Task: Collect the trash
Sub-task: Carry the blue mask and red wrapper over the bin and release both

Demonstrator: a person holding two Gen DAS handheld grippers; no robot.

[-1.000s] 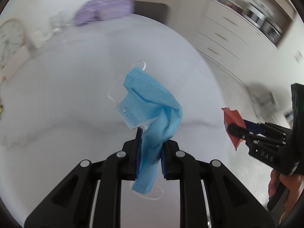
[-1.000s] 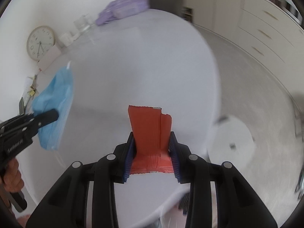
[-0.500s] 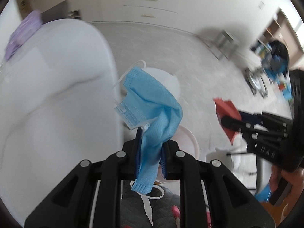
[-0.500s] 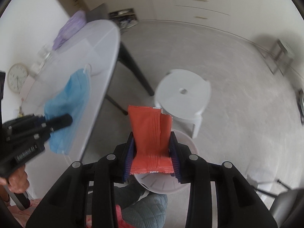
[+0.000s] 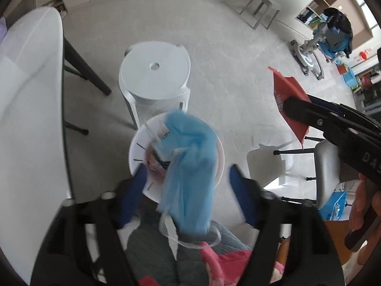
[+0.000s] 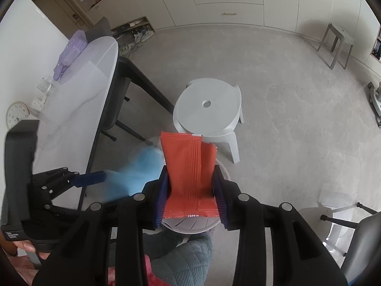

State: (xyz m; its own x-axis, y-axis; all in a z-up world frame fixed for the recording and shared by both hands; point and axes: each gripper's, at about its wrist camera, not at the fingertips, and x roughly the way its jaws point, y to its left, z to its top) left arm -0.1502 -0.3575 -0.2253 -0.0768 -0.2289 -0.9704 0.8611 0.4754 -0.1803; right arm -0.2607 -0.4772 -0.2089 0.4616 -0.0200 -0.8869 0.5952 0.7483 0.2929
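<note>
The face mask [image 5: 190, 166] is light blue and blurred, in the lower middle of the left wrist view, between the two blue pads [image 5: 133, 197] of the left gripper [image 5: 188, 190]. The jaws of this gripper stand wide apart and neither pad touches the mask, so the mask is loose in the air. Its white ear loop [image 5: 190, 236] hangs at the bottom of it. Directly behind the mask is the white bin [image 5: 137, 152], round, with some mixed rubbish inside; the mask covers most of its opening in this view. In the right wrist view the mask [image 6: 140, 169] is a blue blur at the left of the centre, just beside the blue finger of the left gripper [image 6: 90, 178].

The red wrapper [image 6: 190, 178] stands upright in the lower middle of the right wrist view, clamped at its lower part between the pads of the right gripper [image 6: 191, 190], which is closed on it. Its top edge is torn at the right corner. In the left wrist view the same wrapper [image 5: 288, 97] is at the right side, held in the black tip of the right gripper [image 5: 300, 109].

A white plastic stool [image 6: 209, 109] stands on the grey floor [image 6: 297, 95] above the bin, and a white table [image 6: 78, 109] with black legs is at the left side.
</note>
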